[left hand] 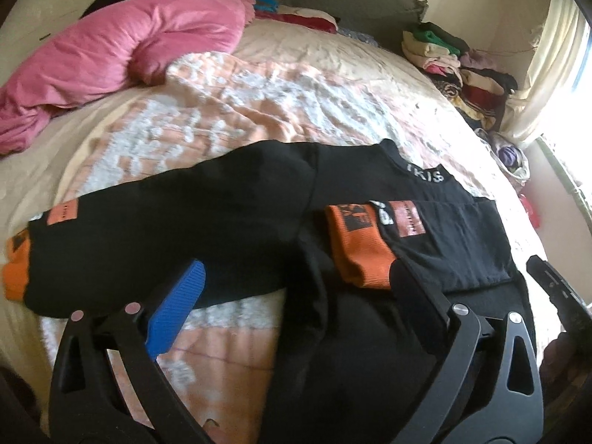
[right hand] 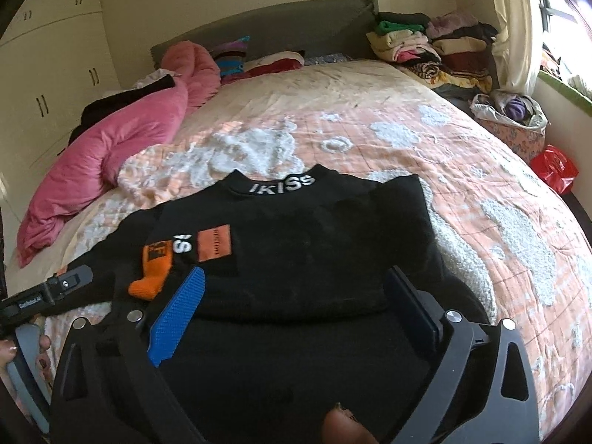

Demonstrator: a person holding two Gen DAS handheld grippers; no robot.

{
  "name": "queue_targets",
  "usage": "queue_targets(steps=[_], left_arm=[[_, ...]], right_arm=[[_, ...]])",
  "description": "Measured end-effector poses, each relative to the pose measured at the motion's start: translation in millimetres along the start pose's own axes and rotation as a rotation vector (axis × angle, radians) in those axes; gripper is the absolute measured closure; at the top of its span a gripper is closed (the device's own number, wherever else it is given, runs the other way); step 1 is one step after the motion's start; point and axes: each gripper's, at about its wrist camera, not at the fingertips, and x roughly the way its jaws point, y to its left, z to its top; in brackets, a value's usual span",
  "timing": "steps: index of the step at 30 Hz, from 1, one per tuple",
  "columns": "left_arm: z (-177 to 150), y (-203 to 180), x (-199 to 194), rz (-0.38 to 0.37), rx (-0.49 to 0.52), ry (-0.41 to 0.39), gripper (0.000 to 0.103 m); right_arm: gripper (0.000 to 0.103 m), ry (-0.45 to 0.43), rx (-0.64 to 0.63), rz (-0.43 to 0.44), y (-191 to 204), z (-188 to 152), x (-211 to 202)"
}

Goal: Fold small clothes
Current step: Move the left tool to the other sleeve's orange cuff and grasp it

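A black sweater [left hand: 229,199] [right hand: 296,251] with orange cuffs and white collar lettering lies flat on the bed. One sleeve is folded across its chest, ending in an orange cuff [left hand: 355,248] [right hand: 151,273]. The other sleeve stretches out to the left, its orange cuff [left hand: 14,270] near the bed's side. My left gripper [left hand: 298,270] [right hand: 55,288] hovers open over the sweater's lower left part, with nothing between its fingers. My right gripper [right hand: 296,273] [left hand: 555,288] is open above the hem on the right, holding nothing. A finger [right hand: 40,344] of the hand on the left gripper's handle shows in the right wrist view.
The bed carries a peach and white quilt [right hand: 407,140]. A pink duvet [left hand: 122,48] [right hand: 122,137] is bunched at the far left. Stacks of folded clothes [right hand: 425,48] [left hand: 458,63] sit at the far right by a curtain. A basket [right hand: 514,122] and red bag [right hand: 555,166] stand beside the bed.
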Motion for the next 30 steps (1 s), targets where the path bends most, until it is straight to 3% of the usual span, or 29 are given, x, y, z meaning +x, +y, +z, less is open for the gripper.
queue_targets(steps=[30], left_arm=[[-20,126,-53,0.135,-0.231,-0.086,0.01]], right_arm=[[0.005,-0.019,-0.208,0.138,141,-4,-15]])
